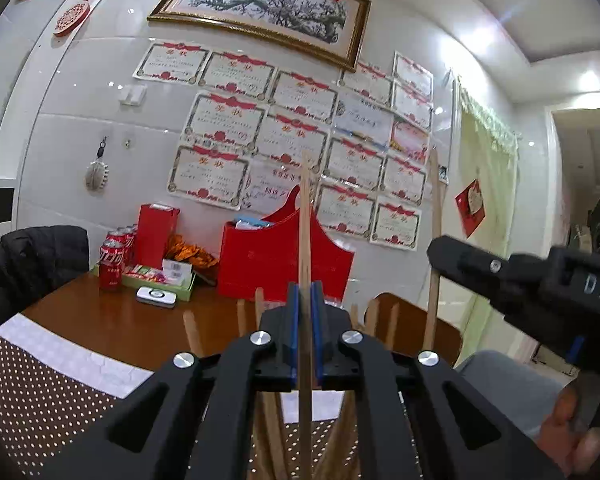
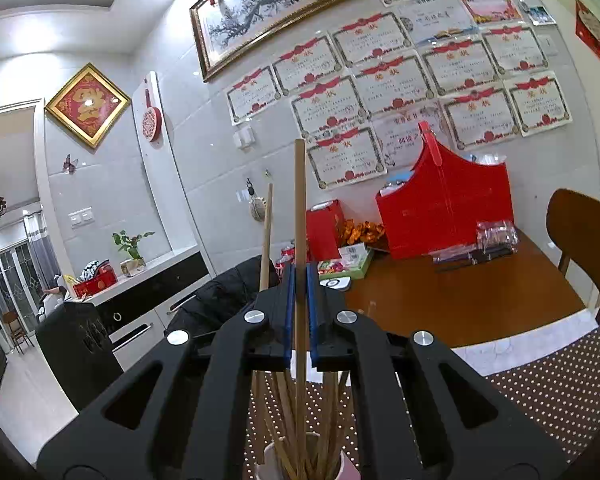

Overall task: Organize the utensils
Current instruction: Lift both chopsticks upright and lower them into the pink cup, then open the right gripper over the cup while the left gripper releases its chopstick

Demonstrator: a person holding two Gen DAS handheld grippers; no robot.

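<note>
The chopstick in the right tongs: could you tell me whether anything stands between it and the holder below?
Nothing foreign does. The chopstick is clamped upright in the right tongs, directly above the pink holder; only the other chopsticks already standing there crowd the opening.

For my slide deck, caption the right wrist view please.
Right gripper clamps one upright chopstick above a cup of chopsticks.

The letters "DAS" stand in pale print on the black body of the right gripper (image 1: 432,248) at the right edge of the left wrist view, while the certificates' (image 1: 220,120) red headings are too small to read.
</note>
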